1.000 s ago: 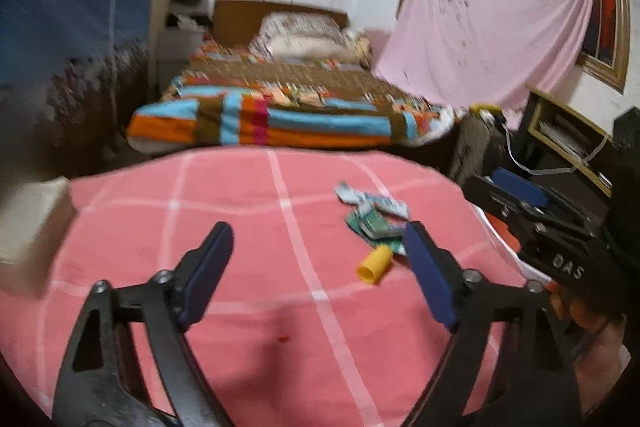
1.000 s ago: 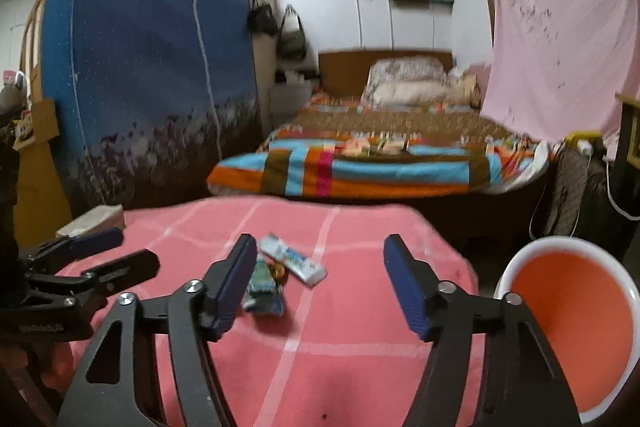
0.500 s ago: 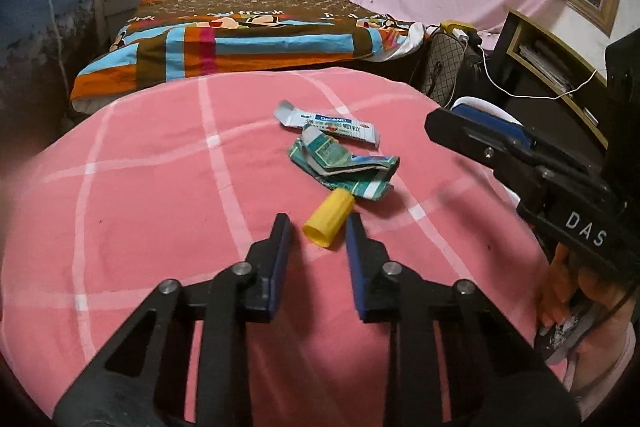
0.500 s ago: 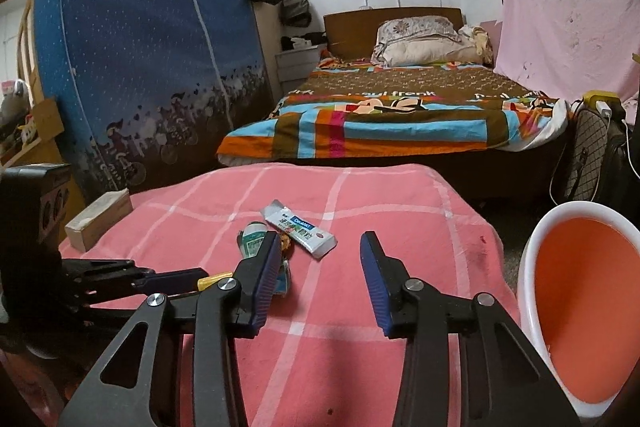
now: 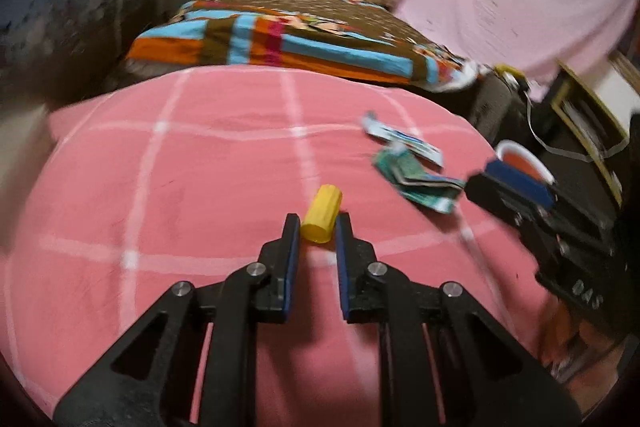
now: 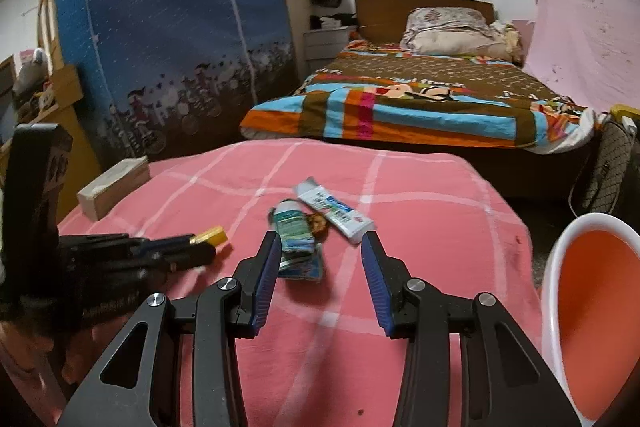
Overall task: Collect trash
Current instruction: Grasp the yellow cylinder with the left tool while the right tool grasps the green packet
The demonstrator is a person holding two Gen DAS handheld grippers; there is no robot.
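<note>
Your left tool (image 5: 317, 227) is clamped on a yellow cap (image 5: 321, 213) at the centre of the pink checked table (image 5: 180, 187). At two o'clock from the cap lie a crumpled green wrapper (image 5: 416, 179) and, just past it, a white toothpaste tube (image 5: 404, 143). Your right tool (image 6: 320, 259) hangs over the table with its jaws narrowly apart and nothing pressed between them, the green wrapper just beyond its left finger. An orange-lined bin (image 6: 592, 315) stands off the table's edge at three o'clock.
</note>
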